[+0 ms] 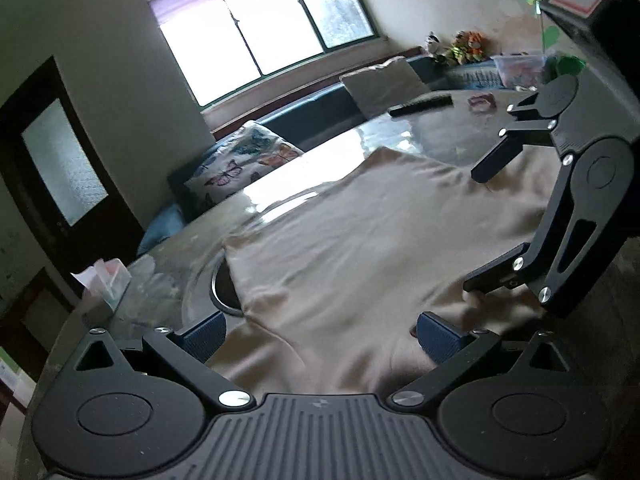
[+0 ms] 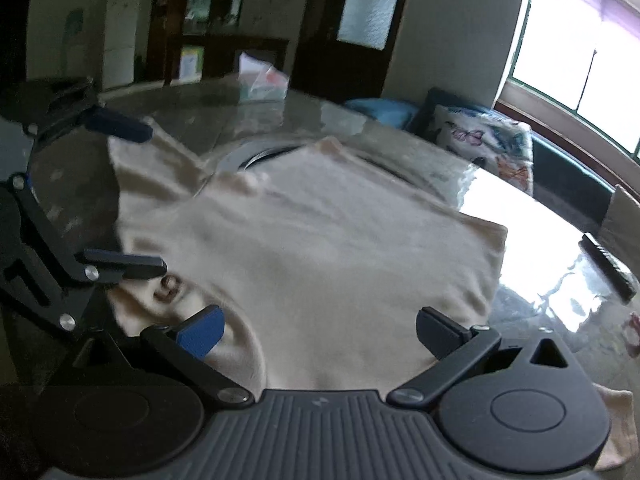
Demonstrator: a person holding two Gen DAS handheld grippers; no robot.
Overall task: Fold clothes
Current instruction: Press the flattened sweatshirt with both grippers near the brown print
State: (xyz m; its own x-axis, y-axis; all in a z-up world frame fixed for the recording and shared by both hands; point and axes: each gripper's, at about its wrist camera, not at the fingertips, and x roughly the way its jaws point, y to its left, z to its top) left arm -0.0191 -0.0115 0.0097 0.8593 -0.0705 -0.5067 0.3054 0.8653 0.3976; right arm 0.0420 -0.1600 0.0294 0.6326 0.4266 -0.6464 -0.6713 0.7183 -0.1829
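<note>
Beige soft knit garment (image 2: 320, 240) lies spread flat on glossy glass-topped table (image 2: 540, 280). Your left claw (image 1: 320, 336) and right claw (image 2: 320, 332) both gape wide, holding nothing, low over near edge. Cloth limp, light, probably slides on glass; pinch hem corners.

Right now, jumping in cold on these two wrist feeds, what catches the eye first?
The beige garment spread flat across the glossy table fills both views. The left gripper and the right gripper both hang open over its near edge. Behind, a bright window glares off the tabletop.
</note>
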